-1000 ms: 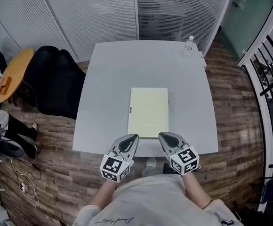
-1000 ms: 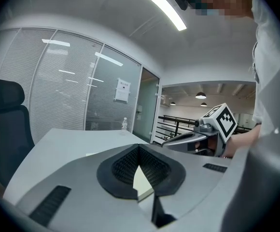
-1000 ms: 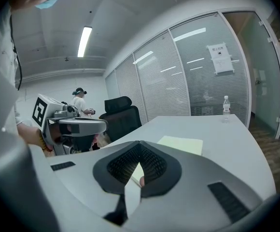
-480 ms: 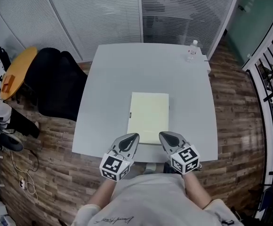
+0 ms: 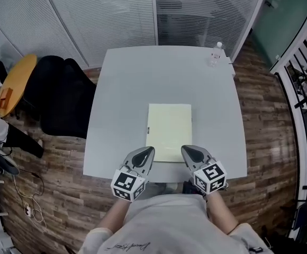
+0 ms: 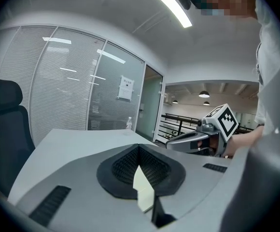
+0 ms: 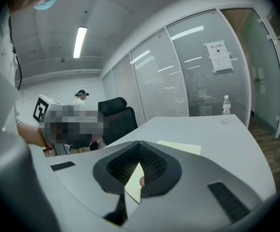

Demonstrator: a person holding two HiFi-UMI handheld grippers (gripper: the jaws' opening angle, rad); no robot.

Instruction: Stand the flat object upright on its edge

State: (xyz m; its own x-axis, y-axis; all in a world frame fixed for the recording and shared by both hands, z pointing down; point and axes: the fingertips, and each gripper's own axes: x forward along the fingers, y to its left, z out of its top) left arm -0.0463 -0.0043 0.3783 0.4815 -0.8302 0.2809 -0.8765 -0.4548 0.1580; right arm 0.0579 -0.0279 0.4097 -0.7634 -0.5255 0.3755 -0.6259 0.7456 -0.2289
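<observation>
Both grippers have eased forward since a second ago, and their tips now reach over the near edge of the pale yellow rectangular pad [image 5: 169,128] instead of stopping just short of it. The pad itself has not been disturbed. It lies flat on the light grey square table [image 5: 127,78], close to the near edge and roughly centred between the two tools. That puts the task at the approach stage, with no lift begun and no edge raised.

At the far left stands one round orange side table [image 5: 16,81], and beside it one black office chair [image 5: 63,97], both well apart from the work.

Next comes the left gripper [image 5: 147,152], by the pad's near left corner. Its fingers [image 6: 123,166] are pressed together with nothing pinched, and only a sliver of the pad shows past them. The single pad sits in the middle.

The right gripper [image 5: 186,150] mirrors this at the near right corner, its fingers [image 7: 125,166] likewise pressed together and empty. One clear plastic bottle [image 5: 214,53] stands at the table's far right corner, well away from the pad.

That makes two grippers, one pad, one bottle, one chair and two tables. To tip the pad up, I judge that the fingers must either spread to take an edge or slide under it.
</observation>
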